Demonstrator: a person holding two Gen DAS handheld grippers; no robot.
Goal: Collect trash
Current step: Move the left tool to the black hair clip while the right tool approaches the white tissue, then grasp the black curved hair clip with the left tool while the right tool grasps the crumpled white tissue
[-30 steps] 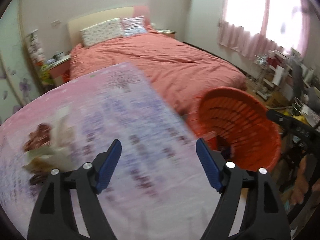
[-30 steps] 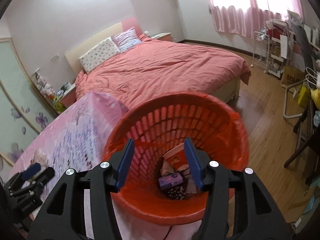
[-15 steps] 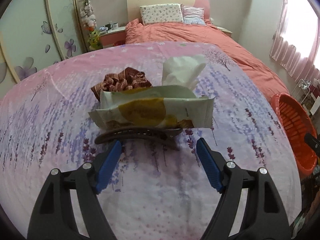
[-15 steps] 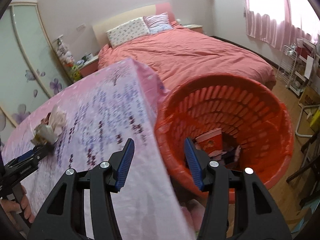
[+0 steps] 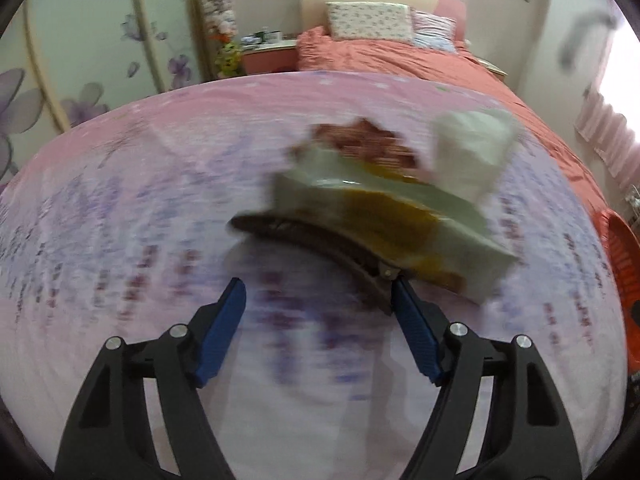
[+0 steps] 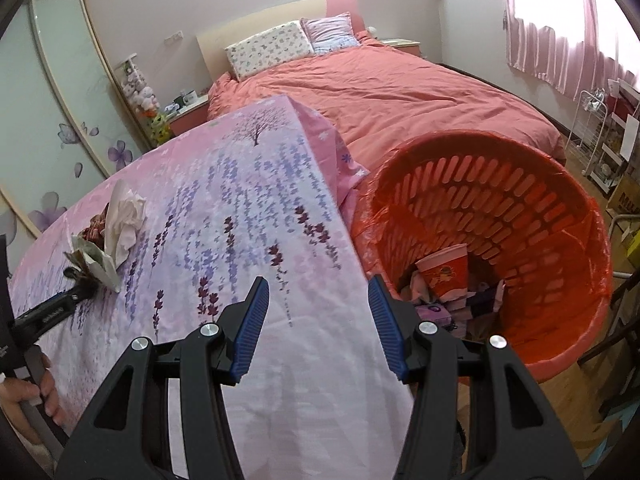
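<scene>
Left wrist view, blurred. Left gripper (image 5: 318,318) spread wide, nothing between the fingers. Just beyond the tips, a pile on the flowered tablecloth (image 5: 120,208): a pale snack wrapper (image 5: 384,216) with a yellow patch, lying over a dark curved hair clip (image 5: 320,240) at its near edge; behind the wrapper a brown-red crumpled piece (image 5: 360,144), and to the wrapper's right a white wad of tissue (image 5: 472,152). Right blue finger almost at the clip's end, contact impossible to tell through the blur.

Right wrist view, sharp. Right gripper (image 6: 318,322) likewise parted and empty, poised over the cloth's near edge. Red basket (image 6: 560,216) right of the wrapper's table, off the cloth's corner, already holding a paper cup and other scraps. Same pile (image 6: 106,240) far left of the basket, the other tool's tip (image 6: 78,294) at its base.

Probably light, crinkly and slick, that wrapper; likely to slide rather than resist. Best pinched across a flat free edge, clear of the stiff clip. Tissue soft, compressible, graspable anywhere.
</scene>
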